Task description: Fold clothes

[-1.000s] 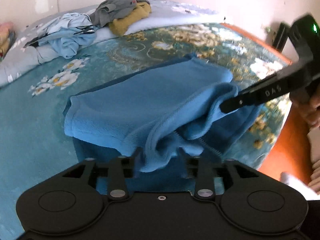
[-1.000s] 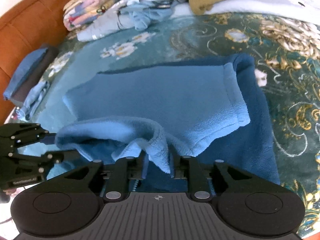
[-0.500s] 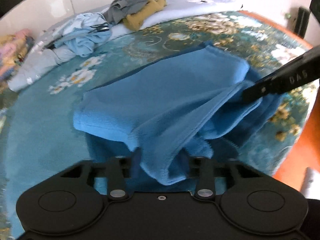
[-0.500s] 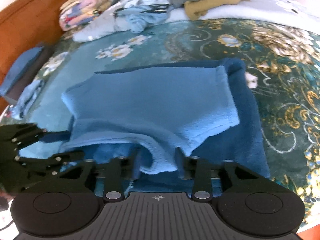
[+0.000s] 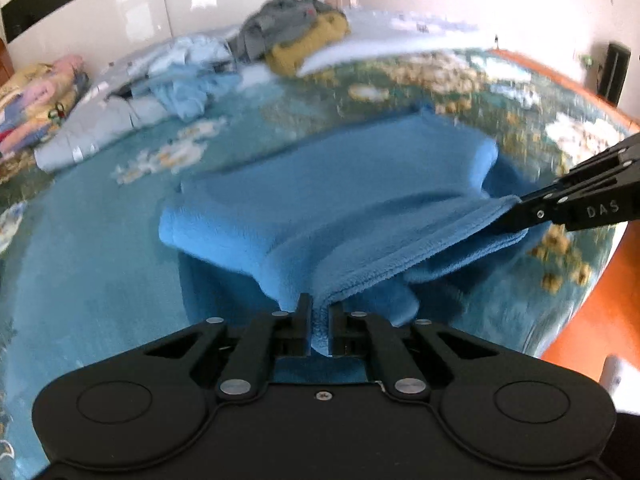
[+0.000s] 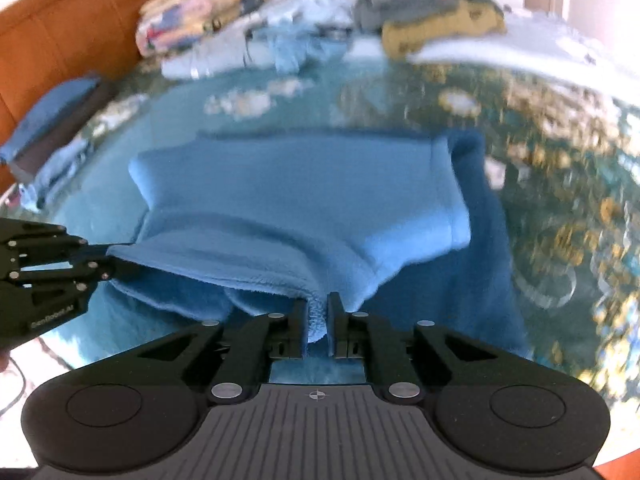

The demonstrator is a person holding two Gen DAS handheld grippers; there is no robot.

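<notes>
Left wrist view: left gripper [image 5: 319,322] clamped on a pinch of the blue fleece garment [image 5: 340,200], jaws just drawn together with the cloth between them. Near hem stretched from there rightward to the right gripper [image 5: 516,216], also biting the same edge. Rest of garment spread ahead on the floral bedspread [image 5: 100,280], lighter folded layer on top of a darker under-layer. Heap of unfolded clothes [image 5: 288,40] well beyond, at the far side of the bed. Right wrist view: right gripper [image 6: 319,320] closed tight on the hem, jaws just pulled in on the fleece [image 6: 300,192]; left gripper [image 6: 104,260] seen at left, holding the opposite end of the same edge. Long axis of the held hem running side to side between the two grippers; body of the garment lying forward and away from both, neither hand clearly nearer. Likely next: lifted edge carried forward over the flat part, both ends kept level to avoid a skewed fold.
</notes>
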